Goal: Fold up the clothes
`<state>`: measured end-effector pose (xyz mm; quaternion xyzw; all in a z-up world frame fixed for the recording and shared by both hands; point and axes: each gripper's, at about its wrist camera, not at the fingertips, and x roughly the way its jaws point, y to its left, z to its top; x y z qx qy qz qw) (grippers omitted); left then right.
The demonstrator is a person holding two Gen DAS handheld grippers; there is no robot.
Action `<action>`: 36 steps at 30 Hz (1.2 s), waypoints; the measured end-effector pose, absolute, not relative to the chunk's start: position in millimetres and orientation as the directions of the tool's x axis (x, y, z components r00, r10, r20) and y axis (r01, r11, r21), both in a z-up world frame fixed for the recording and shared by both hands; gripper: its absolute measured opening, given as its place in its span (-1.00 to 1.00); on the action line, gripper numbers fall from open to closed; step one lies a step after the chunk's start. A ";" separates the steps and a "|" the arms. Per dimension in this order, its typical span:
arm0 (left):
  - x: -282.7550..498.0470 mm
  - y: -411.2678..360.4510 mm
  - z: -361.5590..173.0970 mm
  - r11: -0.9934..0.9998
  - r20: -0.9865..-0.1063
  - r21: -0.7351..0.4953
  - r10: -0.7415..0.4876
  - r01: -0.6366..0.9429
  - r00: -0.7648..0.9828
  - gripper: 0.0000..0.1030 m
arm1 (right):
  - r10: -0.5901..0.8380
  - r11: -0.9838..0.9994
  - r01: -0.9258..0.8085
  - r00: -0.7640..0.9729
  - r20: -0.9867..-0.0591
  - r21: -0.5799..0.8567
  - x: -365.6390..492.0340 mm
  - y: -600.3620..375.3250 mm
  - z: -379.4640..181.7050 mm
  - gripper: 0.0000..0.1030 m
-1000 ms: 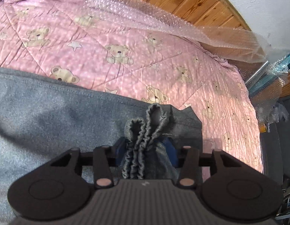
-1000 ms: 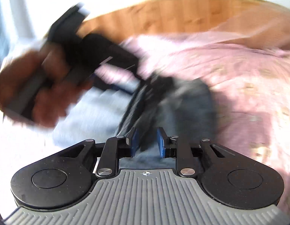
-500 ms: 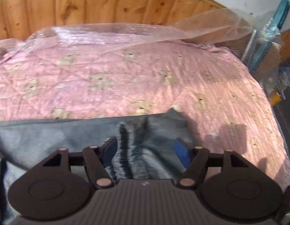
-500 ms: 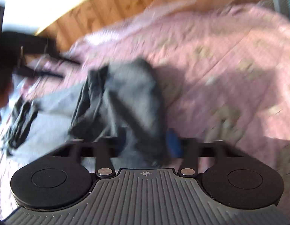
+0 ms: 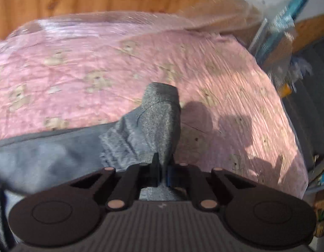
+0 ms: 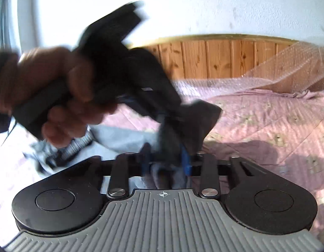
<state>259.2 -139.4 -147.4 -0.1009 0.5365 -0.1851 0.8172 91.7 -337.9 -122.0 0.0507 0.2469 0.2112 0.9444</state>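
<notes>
A grey garment (image 5: pixel 157 121) lies on the pink bear-print quilt (image 5: pixel 78 73), with one end pulled up into a peak. My left gripper (image 5: pixel 163 174) is shut on a fold of that end. In the right wrist view the same gripper (image 6: pixel 164 115), held in a person's hand (image 6: pixel 46 88), hangs blurred just ahead and pinches the grey garment (image 6: pixel 201 117). My right gripper (image 6: pixel 165 163) has a dark bunch of the cloth filling the gap between its blue pads (image 6: pixel 186 163). Its jaws are opening.
A wooden headboard (image 6: pixel 214 58) and a sheet of bubble wrap (image 5: pixel 120 21) bound the far side of the bed. At the right, the quilt ends at the bed's edge, beside a teal upright object (image 5: pixel 277 31) and clutter. More pink quilt (image 6: pixel 267 121) shows to the right.
The left jaws went from open around the gathered cloth to shut on it, and that end rose off the quilt. The left gripper and hand swung back in front of the right camera.
</notes>
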 end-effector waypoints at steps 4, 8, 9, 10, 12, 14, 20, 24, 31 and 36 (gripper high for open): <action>249.7 -57.2 -193.7 0.901 -0.848 -0.433 -0.413 0.017 0.333 -0.86 | 0.470 0.883 -0.384 0.733 -0.491 0.271 109.8 -305.1 -126.9 -0.20; 249.2 -35.6 -229.0 0.897 -0.856 -0.441 -0.416 -0.013 0.306 -0.72 | 0.461 0.881 -0.399 0.603 -0.651 0.255 137.1 -250.6 -170.9 -0.62; 249.0 -33.6 -233.1 0.895 -0.855 -0.446 -0.423 -0.009 0.301 -0.71 | 0.436 0.887 -0.405 0.574 -0.693 0.222 139.6 -239.2 -183.4 -0.62; 246.8 -31.8 -231.3 0.899 -0.855 -0.439 -0.417 0.000 0.309 -0.70 | 0.409 0.891 -0.415 0.557 -0.723 0.185 139.2 -230.6 -192.1 -0.62; 240.3 -24.6 -225.4 0.904 -0.851 -0.427 -0.406 0.011 0.332 -0.52 | 0.370 0.896 -0.425 0.554 -0.746 0.129 134.6 -220.9 -193.8 -0.62; 228.2 -12.9 -221.7 0.899 -0.835 -0.438 -0.403 -0.010 0.375 -0.29 | 0.349 0.898 -0.425 0.527 -0.775 0.114 140.6 -217.3 -185.3 -0.56; 202.5 10.2 -224.5 0.878 -0.819 -0.476 -0.426 -0.040 0.385 -0.20 | 0.340 0.920 -0.374 0.606 -0.719 0.119 159.3 -211.9 -150.7 -0.52; 185.1 39.9 -198.4 0.894 -0.801 -0.449 -0.404 0.003 0.443 -0.10 | 0.266 0.920 -0.388 0.519 -0.812 0.053 193.2 -184.8 -186.1 -0.59; 149.0 130.2 -173.8 0.940 -0.798 -0.336 -0.250 -0.059 0.549 0.07 | 0.439 0.893 -0.357 0.559 -0.703 0.275 210.8 -139.9 -134.7 -0.02; 137.5 166.2 -186.6 0.927 -0.810 -0.356 -0.246 -0.114 0.533 0.07 | 0.570 0.813 -0.422 0.429 -0.701 0.402 259.5 -57.2 -159.8 -0.02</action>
